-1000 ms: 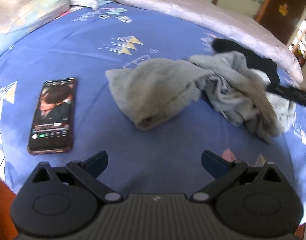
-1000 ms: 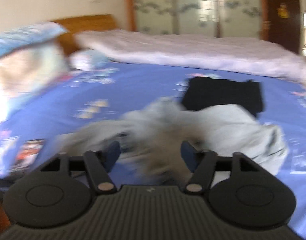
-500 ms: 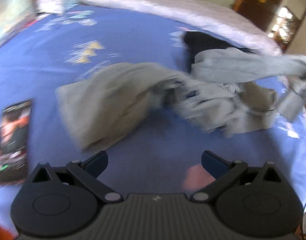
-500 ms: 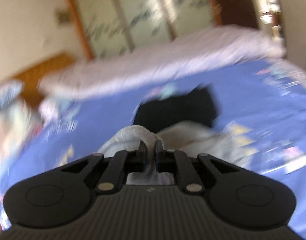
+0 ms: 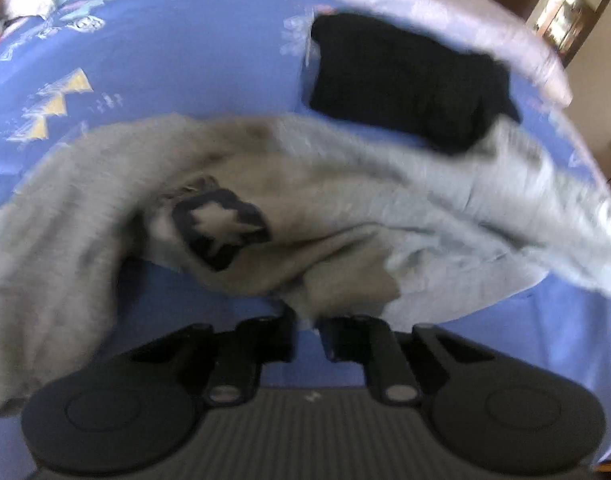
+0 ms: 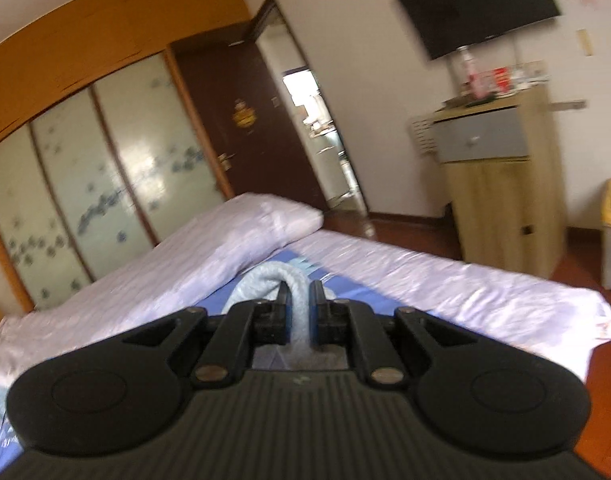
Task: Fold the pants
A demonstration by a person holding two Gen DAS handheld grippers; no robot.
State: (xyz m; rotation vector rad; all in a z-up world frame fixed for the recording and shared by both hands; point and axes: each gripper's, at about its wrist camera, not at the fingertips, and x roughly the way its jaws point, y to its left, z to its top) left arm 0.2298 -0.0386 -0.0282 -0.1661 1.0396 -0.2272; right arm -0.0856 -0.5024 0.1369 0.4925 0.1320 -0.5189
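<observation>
The grey pants (image 5: 325,208) lie stretched across the blue bed sheet (image 5: 185,52) in the left wrist view, with a dark patch with a white leaf shape (image 5: 221,228) near the middle. My left gripper (image 5: 307,336) is shut on the near edge of the pants. My right gripper (image 6: 300,312) is shut on a fold of the same grey pants (image 6: 273,280) and holds it above the bed, pointing toward the room's far side.
A folded black garment (image 5: 405,80) lies on the sheet just behind the pants. A pale lilac quilt (image 6: 185,264) runs along the far side of the bed. A wooden cabinet (image 6: 501,184), a wall TV (image 6: 473,4) and an open door (image 6: 321,132) stand beyond.
My left gripper went from open to shut on the pants' near edge. My right gripper kept its hold and swung up and to the right, pulling the pants out. The phone left view.
</observation>
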